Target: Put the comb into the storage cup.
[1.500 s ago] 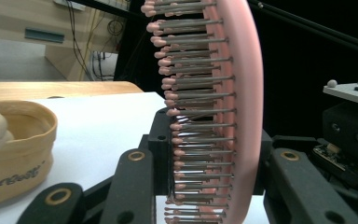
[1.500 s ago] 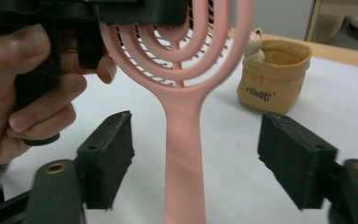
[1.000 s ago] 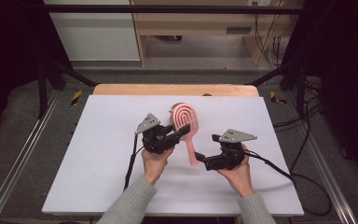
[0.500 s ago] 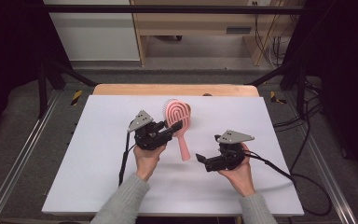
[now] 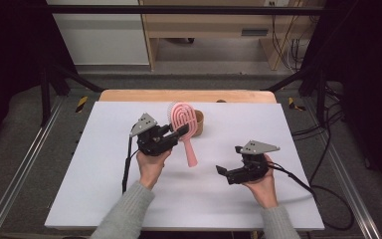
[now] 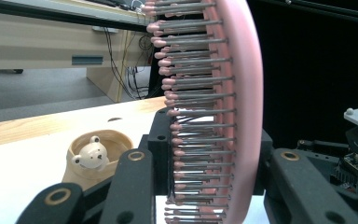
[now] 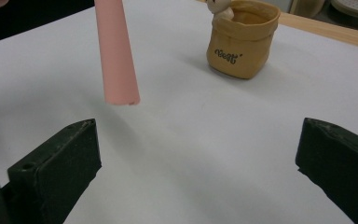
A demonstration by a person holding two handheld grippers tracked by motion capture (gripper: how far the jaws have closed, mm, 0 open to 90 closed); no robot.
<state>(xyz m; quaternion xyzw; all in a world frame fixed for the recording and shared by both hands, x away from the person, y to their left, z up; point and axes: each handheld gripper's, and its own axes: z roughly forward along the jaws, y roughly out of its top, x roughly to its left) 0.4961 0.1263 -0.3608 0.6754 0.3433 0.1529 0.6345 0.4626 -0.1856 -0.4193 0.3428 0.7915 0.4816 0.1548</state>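
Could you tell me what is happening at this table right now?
A person holds a two-jaw gripper in each hand over a white table. The left gripper is shut on the head of a pink hairbrush and holds it off the table, handle hanging down. The right gripper is open and holds nothing, its jaws pointing towards the handle's free end. Behind the brush stands a small tan pouch-shaped holder with a little bear figure in it.
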